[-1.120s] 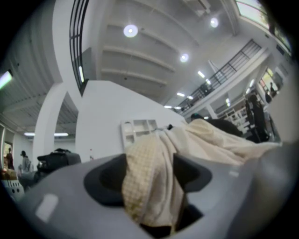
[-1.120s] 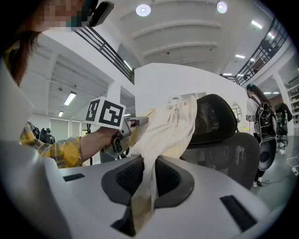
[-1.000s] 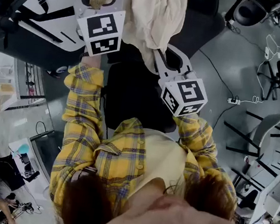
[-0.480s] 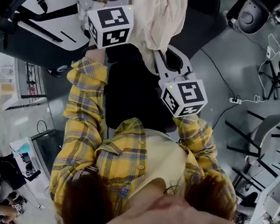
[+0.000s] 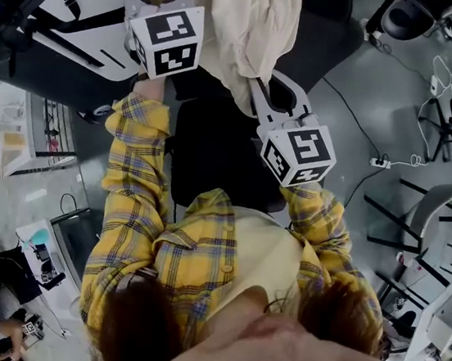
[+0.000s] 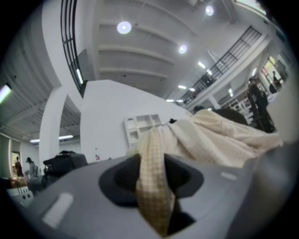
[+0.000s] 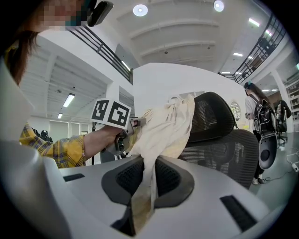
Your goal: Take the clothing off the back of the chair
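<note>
Where draped on chair (image 7: 219,121) back, clenching garment (image 7: 168,126) in right gripper (image 7: 145,186) fingers (image 7: 173,179), closing left gripper (image 6: 152,186) fingers (image 6: 187,179) on another fold.

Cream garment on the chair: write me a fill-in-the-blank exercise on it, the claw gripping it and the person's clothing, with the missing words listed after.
1. The cream woven garment is draped over the black mesh office chair, and the right claw is ___ on a strip of it.
2. In the right gripper view, the garment hangs to the ___ of the chair's headrest.
3. The person's plaid flannel sleeve is mainly ___.

Missing words: shut; left; yellow.
</note>
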{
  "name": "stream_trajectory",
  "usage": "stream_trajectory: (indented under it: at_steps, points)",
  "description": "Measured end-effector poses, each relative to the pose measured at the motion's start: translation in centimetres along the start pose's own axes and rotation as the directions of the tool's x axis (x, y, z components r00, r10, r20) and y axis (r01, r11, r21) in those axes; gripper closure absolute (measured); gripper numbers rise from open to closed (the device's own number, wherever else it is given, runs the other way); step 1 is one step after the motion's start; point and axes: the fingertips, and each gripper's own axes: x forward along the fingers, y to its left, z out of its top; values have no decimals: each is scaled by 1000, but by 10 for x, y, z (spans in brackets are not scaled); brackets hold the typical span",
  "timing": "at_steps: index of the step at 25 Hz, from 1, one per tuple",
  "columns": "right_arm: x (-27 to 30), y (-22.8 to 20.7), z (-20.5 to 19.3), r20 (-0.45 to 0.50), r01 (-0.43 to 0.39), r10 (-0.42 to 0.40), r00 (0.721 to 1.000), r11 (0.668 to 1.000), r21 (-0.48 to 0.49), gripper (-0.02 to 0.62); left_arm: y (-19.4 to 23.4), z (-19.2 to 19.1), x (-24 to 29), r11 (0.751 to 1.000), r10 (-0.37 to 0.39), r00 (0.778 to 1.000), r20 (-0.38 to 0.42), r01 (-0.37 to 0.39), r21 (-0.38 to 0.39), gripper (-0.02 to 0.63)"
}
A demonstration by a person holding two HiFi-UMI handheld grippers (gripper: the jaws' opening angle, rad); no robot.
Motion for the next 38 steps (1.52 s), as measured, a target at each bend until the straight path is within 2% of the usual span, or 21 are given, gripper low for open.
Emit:
stream_trajectory:
  at_steps: [3, 5, 7, 15, 18, 31, 38]
  points:
    - [-1, 4, 2, 7, -2, 2, 1000, 1000, -3, 538, 6, 1, -6, 1000, -11, 1000, -2, 11, -25, 485]
    - [-2, 6, 4, 11, -3, 3, 1000, 1000, -5, 538, 4, 1, -11, 999, -35, 999, -1, 35, -37, 546]
    - [-4, 9, 6, 17, -5, 5, 1000, 1000, -10, 538, -2, 1, -16, 996, -66, 998, 5, 66, -54, 552]
    - [-16, 17, 14, 45, -12, 13, 999, 1000, -16, 538, -15, 7, -56, 974, -147, 987, 64, 156, -164, 557]
    - [-19, 20, 18, 55, -15, 16, 998, 1000, -19, 538, -20, 8, -74, 970, -159, 985, 74, 170, -176, 557]
    - [-42, 45, 26, 87, -62, 63, 994, 998, -12, 538, -30, 11, -149, 965, -152, 984, 92, 168, -204, 557]
    - [-56, 63, 37, 118, -83, 86, 989, 996, -25, 538, -26, 8, -186, 956, -141, 985, 97, 161, -245, 557]
